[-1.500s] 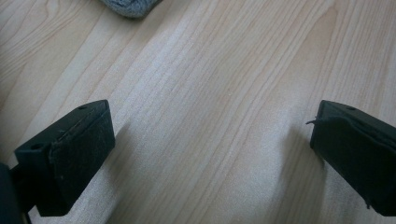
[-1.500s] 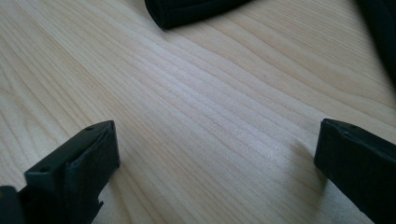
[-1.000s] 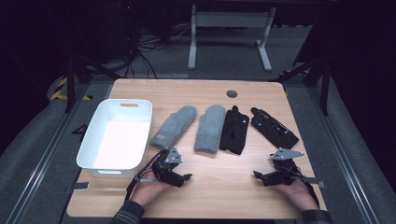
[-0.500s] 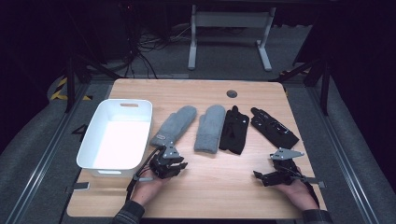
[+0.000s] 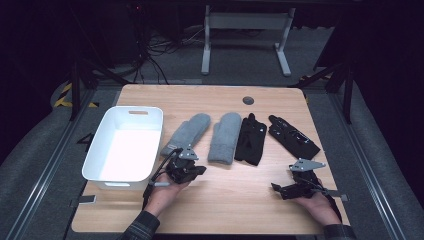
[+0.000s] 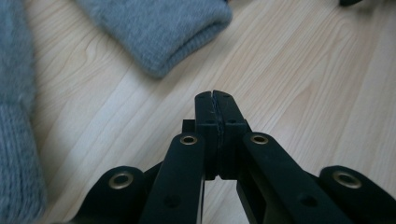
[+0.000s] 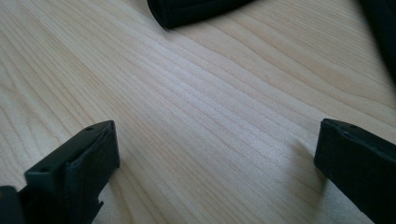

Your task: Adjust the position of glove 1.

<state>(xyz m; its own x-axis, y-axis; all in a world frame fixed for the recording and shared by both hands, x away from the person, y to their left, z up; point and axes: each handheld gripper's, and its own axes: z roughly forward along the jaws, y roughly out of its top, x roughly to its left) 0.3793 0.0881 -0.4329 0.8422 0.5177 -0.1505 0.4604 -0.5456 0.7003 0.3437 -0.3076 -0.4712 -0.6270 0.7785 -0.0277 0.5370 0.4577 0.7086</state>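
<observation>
All four gloves — two grey mittens (image 5: 186,134) (image 5: 225,136), two black gloves (image 5: 251,139) (image 5: 293,136) — lie on the worktop (image 5: 240,200) beside the white bin (image 5: 100,170), none stowed yet; the left gripper (image 5: 192,170) has just closed its fingers on nothing, the right gripper's (image 5: 280,190) stand apart.

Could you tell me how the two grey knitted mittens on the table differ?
The left grey knitted mitten lies slanted, its cuff beside the shut left claw; the right grey knitted mitten lies nearly straight, touching the black glove. The left one looks fuzzier. Both lie flat, fingertip ends pointing away from the person.
</observation>
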